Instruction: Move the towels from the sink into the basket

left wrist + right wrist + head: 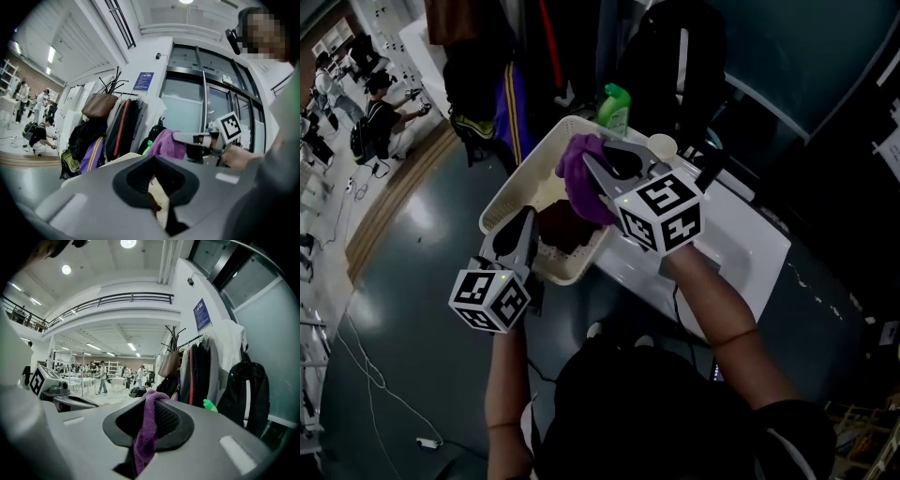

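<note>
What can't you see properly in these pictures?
- Head view: the sink is mostly covered by the right gripper and the arm, so what is left inside cannot be seen.
- Head view: the purple towel hides part of the basket floor.
- Right gripper view: the purple towel's lower end drops out of sight behind the gripper body.
- Green bottle: label too small to read in the head view.

Purple towel point(579, 173), brown towel point(567, 227), cream basket point(517, 183), green bottle point(616, 108), white sink point(750, 253).
</note>
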The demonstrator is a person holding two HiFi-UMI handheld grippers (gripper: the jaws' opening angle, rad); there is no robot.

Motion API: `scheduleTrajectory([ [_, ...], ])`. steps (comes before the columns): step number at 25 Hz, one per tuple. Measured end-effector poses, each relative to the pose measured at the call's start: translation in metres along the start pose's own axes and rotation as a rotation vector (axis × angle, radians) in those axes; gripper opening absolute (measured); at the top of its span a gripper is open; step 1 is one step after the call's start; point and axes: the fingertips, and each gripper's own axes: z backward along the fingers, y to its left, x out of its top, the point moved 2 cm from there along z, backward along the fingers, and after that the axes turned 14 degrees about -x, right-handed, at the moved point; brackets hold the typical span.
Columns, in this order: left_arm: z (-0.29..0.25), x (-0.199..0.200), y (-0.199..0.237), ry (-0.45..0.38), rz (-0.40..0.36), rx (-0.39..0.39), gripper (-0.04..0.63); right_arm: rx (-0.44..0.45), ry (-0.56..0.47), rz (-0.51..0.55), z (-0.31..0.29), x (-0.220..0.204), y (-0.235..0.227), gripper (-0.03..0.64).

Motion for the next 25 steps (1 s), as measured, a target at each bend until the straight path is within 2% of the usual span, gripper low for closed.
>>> scheduleTrajectory([
  [13,-0.004,-0.004,0.026,0.004,0.026,0.01,0.009,0.041,0.093,-0.002,-0.035,-0.037,0.013,0.044],
  [19,-0.014,-0.007,0.027,0.014,0.03,0.0,0.009,-0.011,0.13,0.008,-0.042,-0.054,-0.001,0.048],
  [25,-0.026,-0.009,0.027,0.021,0.028,-0.017,0.009,-0.026,0.147,0.002,-0.047,-0.062,-0.012,0.049],
])
